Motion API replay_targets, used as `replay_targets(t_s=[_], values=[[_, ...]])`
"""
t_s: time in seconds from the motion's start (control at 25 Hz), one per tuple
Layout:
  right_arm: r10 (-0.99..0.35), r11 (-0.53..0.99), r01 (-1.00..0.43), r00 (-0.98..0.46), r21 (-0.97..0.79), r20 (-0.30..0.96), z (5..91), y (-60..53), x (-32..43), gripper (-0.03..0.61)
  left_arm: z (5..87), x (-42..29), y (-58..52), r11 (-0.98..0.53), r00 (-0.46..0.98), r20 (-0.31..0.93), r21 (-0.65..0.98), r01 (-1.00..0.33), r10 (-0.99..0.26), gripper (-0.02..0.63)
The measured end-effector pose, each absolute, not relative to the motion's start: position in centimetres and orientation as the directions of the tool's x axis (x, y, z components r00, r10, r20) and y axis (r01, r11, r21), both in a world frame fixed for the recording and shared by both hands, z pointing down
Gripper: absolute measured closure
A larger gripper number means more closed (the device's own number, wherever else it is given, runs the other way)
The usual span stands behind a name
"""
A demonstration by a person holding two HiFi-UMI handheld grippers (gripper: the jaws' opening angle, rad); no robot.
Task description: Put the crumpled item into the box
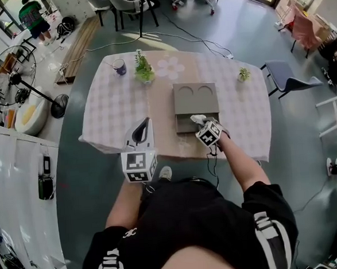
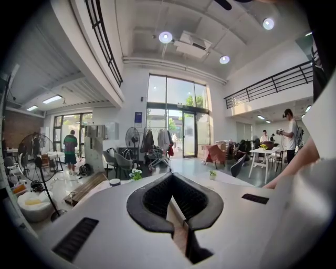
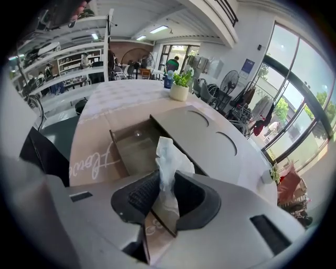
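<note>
Right gripper (image 1: 201,123), in the head view, pinches the crumpled tissue (image 1: 197,118) above the open drawer (image 1: 185,126) of the grey box (image 1: 195,94). The left gripper (image 1: 141,132) hangs over the table's (image 1: 106,106) near edge, well apart from the box.

Left gripper view: its 2 jaws meet at the tips, nothing between them.

Right gripper view: jaws narrow, clamped on the tissue's lower part, with the drawer just ahead.

Released too high, the light tissue could cling to a pad or catch the drawer rim and land outside.
</note>
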State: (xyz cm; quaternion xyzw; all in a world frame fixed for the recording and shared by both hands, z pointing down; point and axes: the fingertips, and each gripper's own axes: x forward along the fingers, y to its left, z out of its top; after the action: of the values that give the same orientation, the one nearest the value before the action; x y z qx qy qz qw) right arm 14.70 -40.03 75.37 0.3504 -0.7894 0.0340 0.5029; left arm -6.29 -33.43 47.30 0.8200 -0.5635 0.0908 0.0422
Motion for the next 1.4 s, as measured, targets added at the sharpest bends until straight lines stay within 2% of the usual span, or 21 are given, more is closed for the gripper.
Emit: replay_targets(t_s=[0.4,0.72,0.84,0.96,1.12,1.4], values=[[-0.448,0.819,-0.504,-0.26,0.275,0.856,77.0,-40.9,14.1,0.488,47.1,-6.3,-33.8,-0.351,0.337,0.195,-0.044,-0.935,-0.921,0.611],[-0.408,0.793,-0.575,-0.252,0.203,0.878,78.0,-41.1,14.3,0.486,46.9,-6.5,-33.7,-0.347,0.329,0.202,-0.06,-0.936,-0.922,0.611],[-0.341,0.753,-0.65,-0.262,0.096,0.903,78.6,-40.1,14.6,0.436,47.1,-6.7,-33.6,-0.345,0.325,0.21,-0.062,-0.937,-0.922,0.611],[-0.318,0.751,-0.659,-0.33,0.024,0.889,77.8,-39.6,13.7,0.408,47.2,-6.5,-33.8,-0.344,0.327,0.209,-0.05,-0.937,-0.921,0.611],[-0.366,0.739,-0.673,-0.403,-0.001,0.839,75.9,-40.2,13.4,0.36,47.2,-5.6,-33.8,-0.358,0.342,0.209,-0.039,-0.933,-0.916,0.611],[-0.582,0.64,-0.763,-0.398,0.097,0.709,70.6,-42.7,14.9,0.36,47.4,-4.5,-34.5,-0.394,0.38,0.197,-0.034,-0.919,-0.904,0.611]])
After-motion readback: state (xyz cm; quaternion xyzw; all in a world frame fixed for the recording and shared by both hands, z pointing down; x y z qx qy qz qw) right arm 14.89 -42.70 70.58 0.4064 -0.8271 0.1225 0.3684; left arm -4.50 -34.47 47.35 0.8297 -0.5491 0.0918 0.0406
